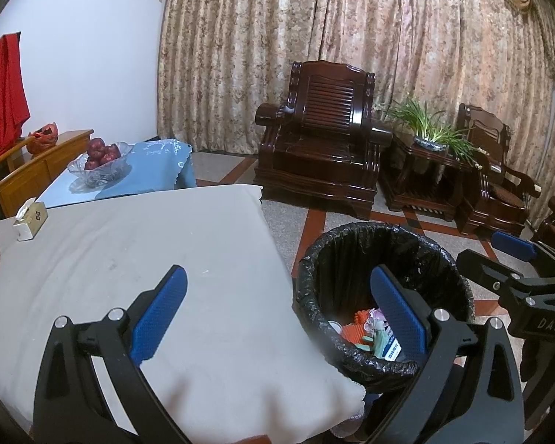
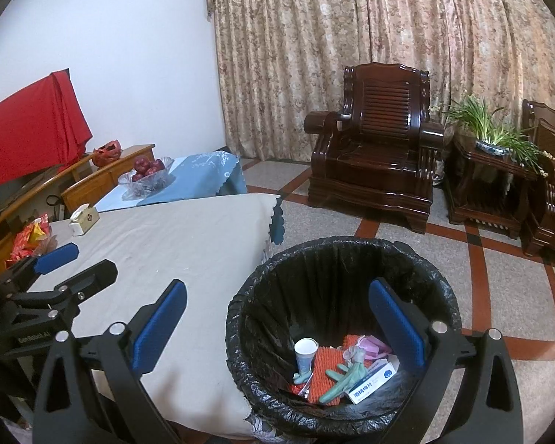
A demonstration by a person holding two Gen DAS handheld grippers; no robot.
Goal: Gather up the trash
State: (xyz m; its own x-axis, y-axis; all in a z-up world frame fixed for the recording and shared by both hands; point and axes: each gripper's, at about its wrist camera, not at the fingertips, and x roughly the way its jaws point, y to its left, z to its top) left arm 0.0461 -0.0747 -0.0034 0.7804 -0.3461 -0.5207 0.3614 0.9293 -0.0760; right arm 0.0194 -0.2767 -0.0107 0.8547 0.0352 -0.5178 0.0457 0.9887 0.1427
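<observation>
Bin (image 2: 440,296), black-lined, sits below my right tool (image 2: 277,327); both tools spread, empty. Cup (image 2: 305,351), glove (image 2: 338,379), box (image 2: 370,379) lie inside. My left tool (image 1: 277,312) hovers over the desk (image 1: 148,259) edge.

Left tongs (image 1: 277,309) gape empty beside lined bin (image 1: 384,296).

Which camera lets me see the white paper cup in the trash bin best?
The right wrist view. It looks down into the bin, so the whole paper cup shows standing beside the orange mat. In the left wrist view, only a sliver of the cup peeks over the bin's near rim.
</observation>
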